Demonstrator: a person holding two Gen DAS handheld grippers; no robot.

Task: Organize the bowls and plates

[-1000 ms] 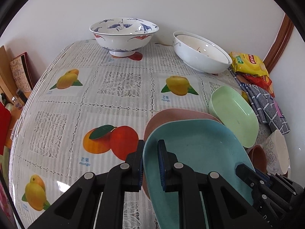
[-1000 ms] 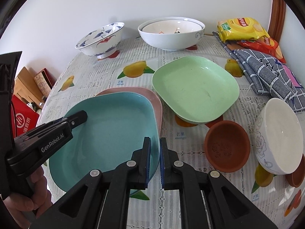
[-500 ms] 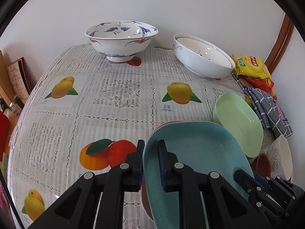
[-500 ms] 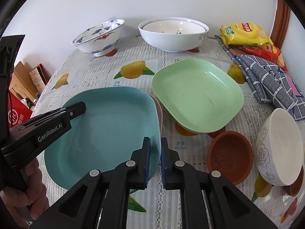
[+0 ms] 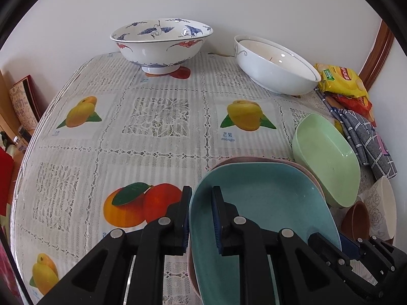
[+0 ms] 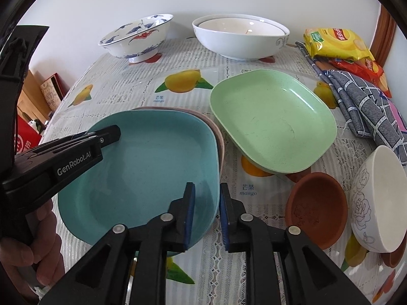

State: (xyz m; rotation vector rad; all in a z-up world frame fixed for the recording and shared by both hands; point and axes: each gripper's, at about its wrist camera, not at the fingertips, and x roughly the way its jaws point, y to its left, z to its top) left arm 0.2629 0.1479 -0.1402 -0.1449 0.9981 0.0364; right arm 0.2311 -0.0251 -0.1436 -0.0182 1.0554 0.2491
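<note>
**Holding the teal plate from two sides over the pink plate**

Gripping the left rim of the teal plate (image 5: 267,203), the left gripper (image 5: 201,218) has one finger outside the rim and one inside, with the rim between them. The right gripper (image 6: 207,213) is clamped on the near right edge of the same plate. In the right wrist view the left gripper (image 6: 101,137) reaches in from the left, with the person's hand (image 6: 33,249) below it.

The teal plate is a rounded rectangle with a smooth, slightly speckled surface. It sits on a pink plate (image 6: 216,132), which shows only as a thin edge along the far and right sides.

Just to the right is a green plate (image 6: 272,119) of the same shape, its edge close to the pink one. A brown bowl (image 6: 315,206) and a white bowl with a drawn rose (image 6: 376,200) stand near the right gripper. At the far side of the bench (image 5: 157,117) are a blue-patterned bowl (image 5: 160,43) and two nested white bowls (image 6: 241,38). A checked cloth (image 6: 366,109) and snack bags (image 6: 335,43) lie at the right.
</note>
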